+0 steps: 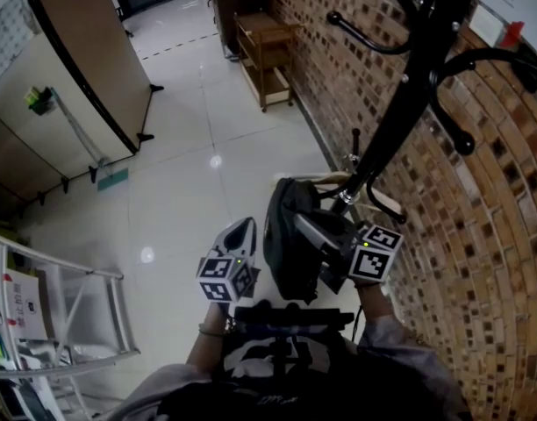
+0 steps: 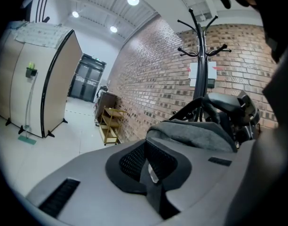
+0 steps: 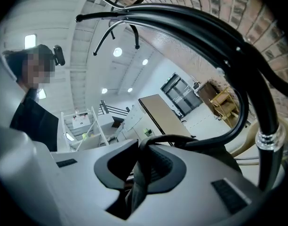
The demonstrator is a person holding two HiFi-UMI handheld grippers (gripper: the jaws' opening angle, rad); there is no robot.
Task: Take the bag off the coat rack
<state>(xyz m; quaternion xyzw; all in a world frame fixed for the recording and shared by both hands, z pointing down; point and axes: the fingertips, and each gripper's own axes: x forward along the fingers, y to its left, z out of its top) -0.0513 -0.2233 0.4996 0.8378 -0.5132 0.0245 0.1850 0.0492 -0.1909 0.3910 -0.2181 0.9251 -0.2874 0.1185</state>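
Left hand-held gripper (image 1: pixel 242 228): jaws together, nothing clearly held, just left of the bag.
Bag (image 1: pixel 286 239): hangs long axis vertical, low on the rack.
Right hand-held gripper (image 3: pixel 139 171): nearer; clamped on the bag's strap (image 3: pixel 181 139).
Coat rack (image 1: pixel 409 86): right of the bag; the strap likely must clear a hook.
Brick wall (image 1: pixel 488 253): close behind.

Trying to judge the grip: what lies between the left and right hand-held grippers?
The dark bag hangs between the left hand-held gripper and the right hand-held gripper in the head view. The right one grips its strap.
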